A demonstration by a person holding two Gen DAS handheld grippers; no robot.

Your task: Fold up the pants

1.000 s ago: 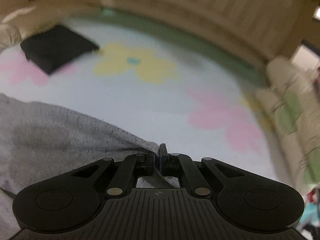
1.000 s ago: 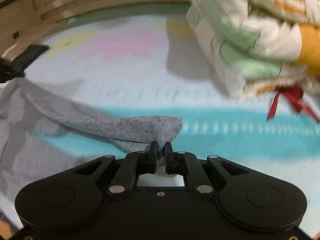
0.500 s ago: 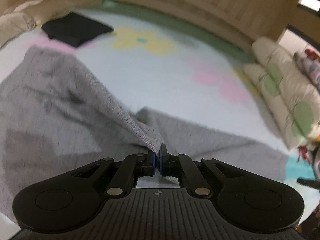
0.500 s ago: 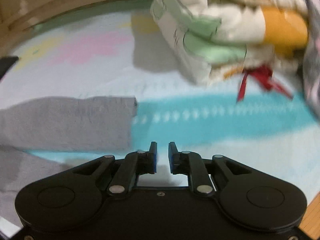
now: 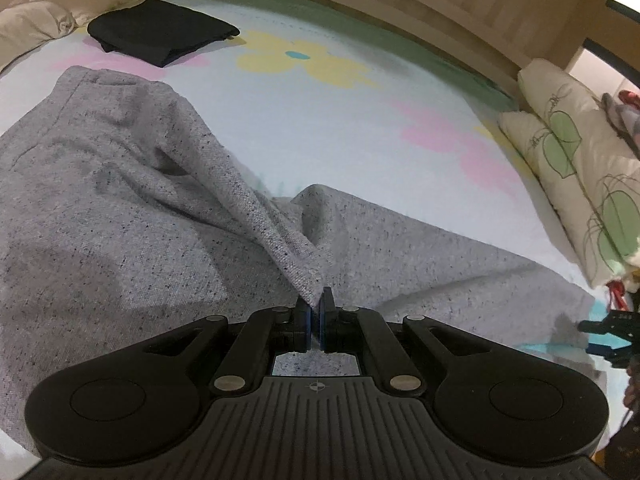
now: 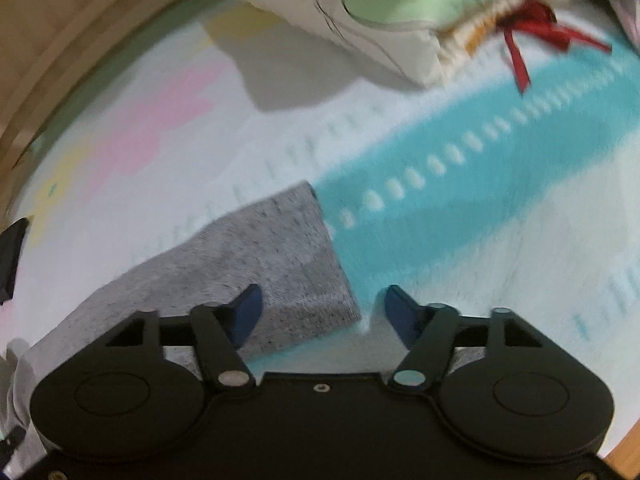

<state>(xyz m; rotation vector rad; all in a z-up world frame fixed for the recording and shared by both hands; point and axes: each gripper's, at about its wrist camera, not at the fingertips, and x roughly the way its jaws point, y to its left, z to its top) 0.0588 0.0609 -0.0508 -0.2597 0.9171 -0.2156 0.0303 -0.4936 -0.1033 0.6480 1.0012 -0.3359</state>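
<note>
Grey speckled pants [image 5: 120, 216] lie spread over a flowered bed sheet [image 5: 320, 120]. My left gripper [image 5: 315, 304] is shut on a raised ridge of the grey cloth, which pulls up taut from the left. In the right wrist view a flat pant-leg end [image 6: 272, 264] lies on the sheet, its hem corner under my right gripper [image 6: 320, 304]. That gripper's jaws are opening, and the blue pads do not press the cloth. The right gripper also shows small at the left wrist view's right edge [image 5: 612, 336].
A folded black garment [image 5: 160, 34] lies at the far left of the bed. Folded quilts with a green leaf print [image 5: 580, 168] are piled at the right, with a red ribbon [image 6: 532, 32] beside them. A wooden bed frame [image 5: 400, 4] runs along the far side.
My right gripper let go of the pant leg and spread wide; the leg now lies flat. The left gripper carried its fold over the pants and sank lower, still shut on it.
</note>
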